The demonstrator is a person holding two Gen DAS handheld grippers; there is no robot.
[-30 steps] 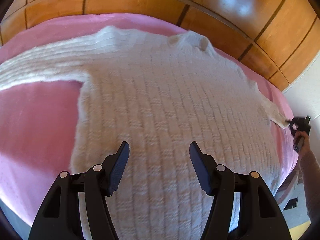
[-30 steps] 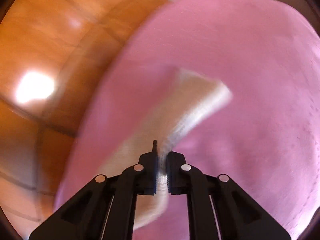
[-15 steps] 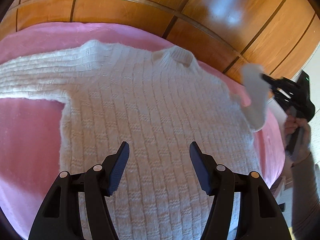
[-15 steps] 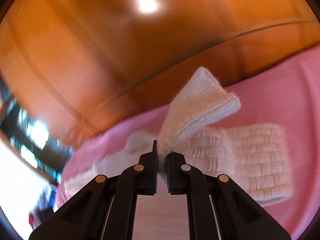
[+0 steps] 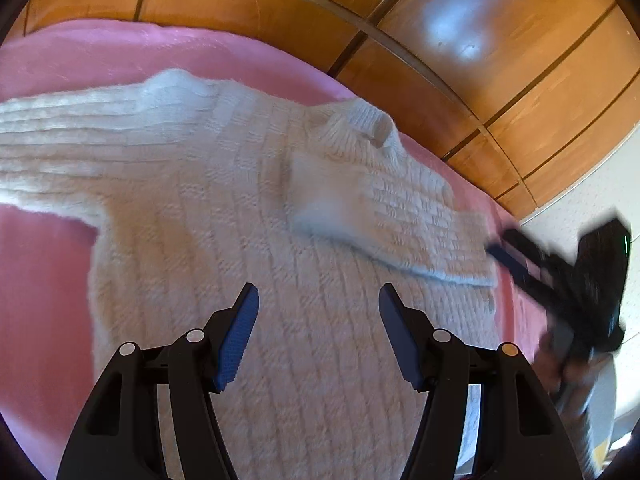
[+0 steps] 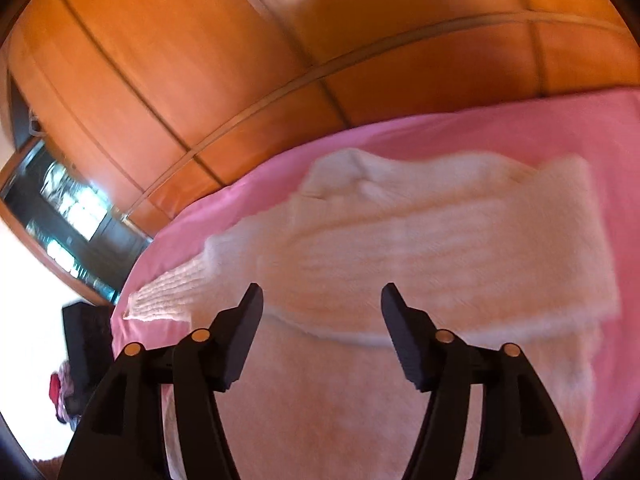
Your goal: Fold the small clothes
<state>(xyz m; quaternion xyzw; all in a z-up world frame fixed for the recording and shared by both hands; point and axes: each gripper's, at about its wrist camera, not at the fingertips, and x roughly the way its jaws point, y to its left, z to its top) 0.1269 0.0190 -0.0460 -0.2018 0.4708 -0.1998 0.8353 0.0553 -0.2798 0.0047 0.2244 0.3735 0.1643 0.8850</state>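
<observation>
Sweater (image 5: 224, 216): cream-white, ribbed block-knit pattern. Folded sleeve (image 5: 400, 220): same knit. Bedcover (image 5: 44, 264): plain pink. Panelling (image 5: 460, 40): glossy orange-brown wood, dark seams. Left gripper (image 5: 318, 336): black, blue pads. Right gripper (image 6: 320, 336): black, dark pads. Wall (image 5: 624, 184): white.

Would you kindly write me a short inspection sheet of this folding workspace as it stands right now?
Surface: pink bed cover, mostly under the garment.
Job's things: white knit sweater lies flat; one sleeve folded across its chest, the other sleeve stretched out.
Clutter: dark items on the floor, blurred.
Grippers: left gripper open, empty, over the sweater; right gripper has just been opening, nothing between its jaws.
Cables: nothing seen.
Surroundings: wooden panelling behind the bed.
</observation>
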